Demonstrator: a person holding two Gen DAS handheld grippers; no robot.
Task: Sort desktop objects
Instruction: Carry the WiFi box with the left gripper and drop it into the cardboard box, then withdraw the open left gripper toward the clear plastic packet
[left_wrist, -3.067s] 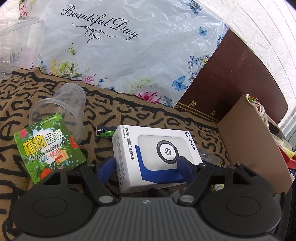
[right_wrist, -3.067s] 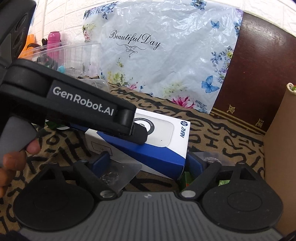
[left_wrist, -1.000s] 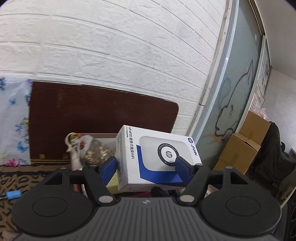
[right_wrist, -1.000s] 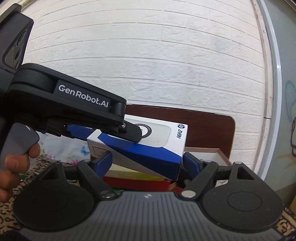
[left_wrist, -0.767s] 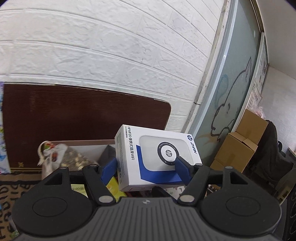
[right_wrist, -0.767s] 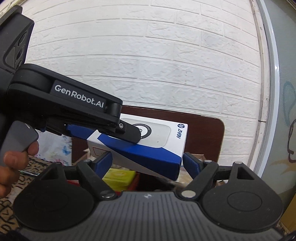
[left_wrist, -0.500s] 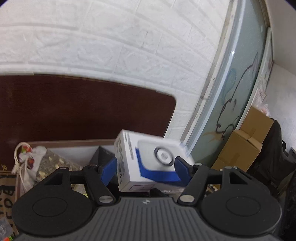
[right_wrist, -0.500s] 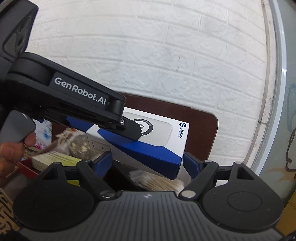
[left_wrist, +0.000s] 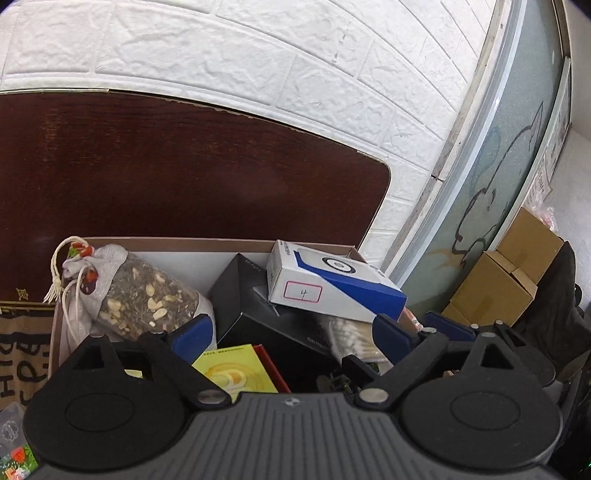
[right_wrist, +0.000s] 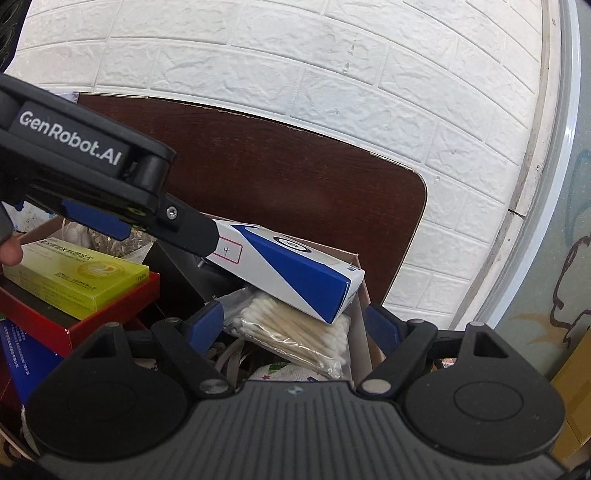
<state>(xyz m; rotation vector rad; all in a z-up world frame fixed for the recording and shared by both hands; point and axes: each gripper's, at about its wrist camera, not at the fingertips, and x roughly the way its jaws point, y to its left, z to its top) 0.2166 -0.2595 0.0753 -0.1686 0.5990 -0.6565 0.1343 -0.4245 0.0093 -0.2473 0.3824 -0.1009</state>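
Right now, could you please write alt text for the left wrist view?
A white and blue HP WiFi box lies tilted atop a black box inside a full cardboard box. The open left gripper sits nearer the camera, holding nothing, with a drawstring pouch at left.

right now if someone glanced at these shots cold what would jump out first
The white-and-blue box, lying tilted on top of the clutter in the cardboard box, with a red-outlined label marked 4. Beneath its lower end sits a clear bag of cotton swabs. To the left are a drawstring pouch of dried herbs and a yellow box; the left gripper and right gripper are both open above the pile.
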